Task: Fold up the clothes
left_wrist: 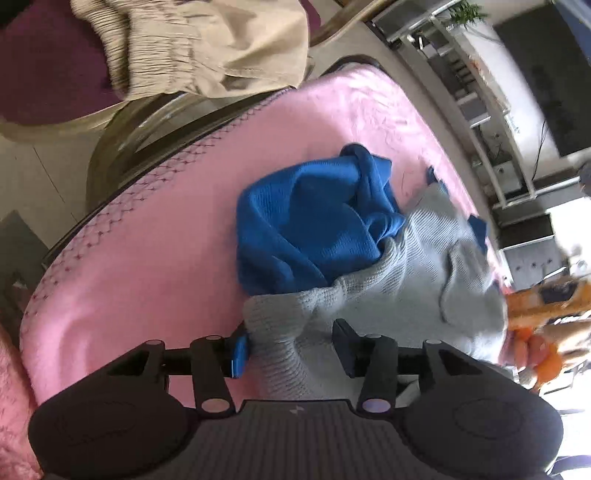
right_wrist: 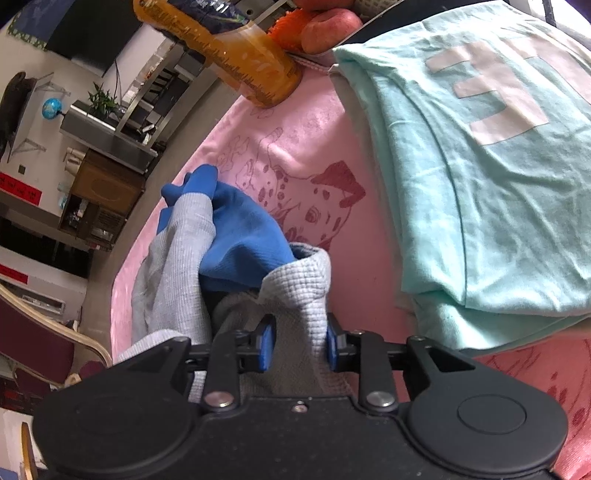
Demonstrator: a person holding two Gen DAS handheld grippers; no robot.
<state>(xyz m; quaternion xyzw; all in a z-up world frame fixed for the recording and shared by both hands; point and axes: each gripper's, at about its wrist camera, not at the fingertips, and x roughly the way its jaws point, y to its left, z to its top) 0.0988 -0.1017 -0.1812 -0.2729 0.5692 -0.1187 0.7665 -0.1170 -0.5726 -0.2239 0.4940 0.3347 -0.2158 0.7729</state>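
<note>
A crumpled garment, blue [left_wrist: 306, 229] in one part and grey knit [left_wrist: 388, 295] in the other, lies on the pink blanket [left_wrist: 147, 277]. My left gripper [left_wrist: 291, 350] hangs over its near grey edge. Its jaws stand wide and open, with grey knit lying loose between them. In the right wrist view the same garment [right_wrist: 240, 229] bunches up just ahead of my right gripper [right_wrist: 299, 343]. A raised fold of grey knit [right_wrist: 299, 280] stands between its blue pads [right_wrist: 266, 345]. The jaws are narrowly parted and I see no squeeze on the cloth.
A folded mint T-shirt [right_wrist: 480, 184] with pale lettering lies on the blanket [right_wrist: 314, 129] to the right. An orange bottle [right_wrist: 229, 51] lies at the far edge beside round pinkish objects [right_wrist: 325, 29]. A beige garment [left_wrist: 221, 48] rests on a maroon chair [left_wrist: 44, 66].
</note>
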